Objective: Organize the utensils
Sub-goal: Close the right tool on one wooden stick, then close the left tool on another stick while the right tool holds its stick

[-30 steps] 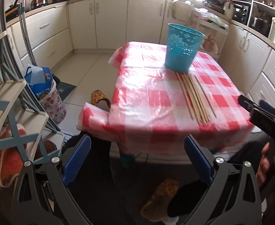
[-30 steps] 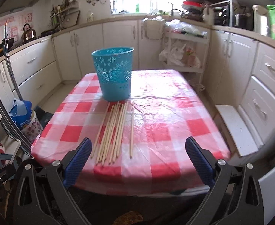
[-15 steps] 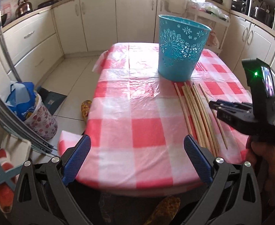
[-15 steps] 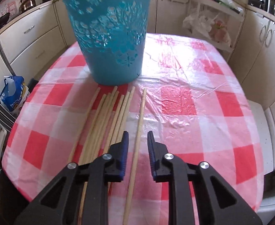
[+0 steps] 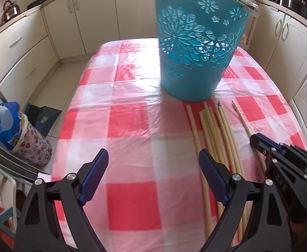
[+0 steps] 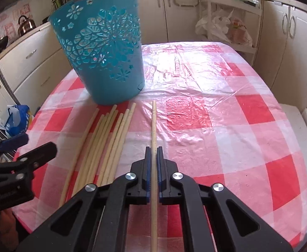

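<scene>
A second ago both grippers hung back from the table edge, jaws wide; now they have come in low over the red-and-white checked tablecloth (image 6: 201,113) and the right gripper (image 6: 152,157) has snapped down from wide open to a tight pinch on the lone chopstick (image 6: 153,126), the one lying a little apart to the right of the rest. Its blue pads press the stick from both sides, and the stick looks to be lying flat on the cloth, not yet lifted. The left gripper (image 5: 153,168) has swung across toward the bundle of chopsticks (image 5: 216,138); its jaws stand wide but are starting to close, with only bare tablecloth between them and the bundle just beside its right finger. From that view the right gripper (image 5: 258,145) shows at the far right, tips down on the outermost stick. I'd judge the first pick is secured and the next job is carrying that stick to the teal openwork basket (image 6: 103,58) standing upright just beyond the chopsticks' far ends, which seems the likely container. As for writing, I can make out no brand or label on basket, sticks or grippers; some pink posters on the far wall carry marks too blurred to read.
</scene>
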A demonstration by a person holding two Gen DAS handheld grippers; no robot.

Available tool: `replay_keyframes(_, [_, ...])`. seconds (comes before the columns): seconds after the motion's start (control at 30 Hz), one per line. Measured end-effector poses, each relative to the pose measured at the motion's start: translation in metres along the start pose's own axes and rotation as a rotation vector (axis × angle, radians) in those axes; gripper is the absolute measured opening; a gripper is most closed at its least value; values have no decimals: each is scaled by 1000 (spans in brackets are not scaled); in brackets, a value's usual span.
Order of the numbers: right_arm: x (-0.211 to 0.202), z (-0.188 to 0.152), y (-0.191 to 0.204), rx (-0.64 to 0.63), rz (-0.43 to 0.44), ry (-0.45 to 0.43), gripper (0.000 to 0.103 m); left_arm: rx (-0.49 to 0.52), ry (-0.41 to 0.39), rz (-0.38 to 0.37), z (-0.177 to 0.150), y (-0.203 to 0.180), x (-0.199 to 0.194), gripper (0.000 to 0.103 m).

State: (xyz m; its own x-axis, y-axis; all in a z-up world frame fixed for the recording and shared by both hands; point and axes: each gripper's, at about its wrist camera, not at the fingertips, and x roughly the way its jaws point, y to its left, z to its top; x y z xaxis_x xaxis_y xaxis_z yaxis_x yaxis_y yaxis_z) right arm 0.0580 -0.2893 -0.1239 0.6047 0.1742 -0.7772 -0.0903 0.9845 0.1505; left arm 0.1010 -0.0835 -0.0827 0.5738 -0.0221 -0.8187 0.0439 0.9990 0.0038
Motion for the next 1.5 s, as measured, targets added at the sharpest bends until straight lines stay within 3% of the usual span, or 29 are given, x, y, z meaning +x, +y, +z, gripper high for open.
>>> replay_keyframes(0.2, [-2,3,1,-4,2,2,6,37,25,6,4,-13,18,73])
replay_keyframes(0.3, [-3,1,4,-14,-5,4,6,43,29,-38,4,-18,23,70])
replay_keyframes(0.5, [-5,-1,10,-47,-28,11,6,90,37,-43,3,-31,28,62])
replay_keyframes(0.57, [-6,-2,11,-55,-32,14,6,113,23,-64,4,-34,29,52])
replay_keyframes(0.63, [-6,-2,11,-62,-37,18,6,138,21,-91,6,-34,28,32])
replay_keyframes(0.8, [-9,-2,7,-38,-14,39,6,161,45,-158,12,-15,30,9])
replay_keyframes(0.9, [-10,1,3,-29,-20,37,6,151,71,-210,17,-2,31,9])
replay_keyframes(1.0, [-9,3,1,-18,-21,36,6,153,83,-197,23,-1,35,11])
replay_keyframes(1.2, [-6,3,6,-50,-43,39,6,146,96,-162,37,-8,45,31])
replay_keyframes(1.3, [-6,3,6,-51,-45,36,6,160,100,-125,44,-12,50,31])
replay_keyframes(1.4, [-6,2,9,-64,-54,31,7,176,89,-104,46,-14,52,8])
replay_keyframes(1.5, [-5,2,11,-71,-60,28,7,175,88,-130,46,-10,51,5])
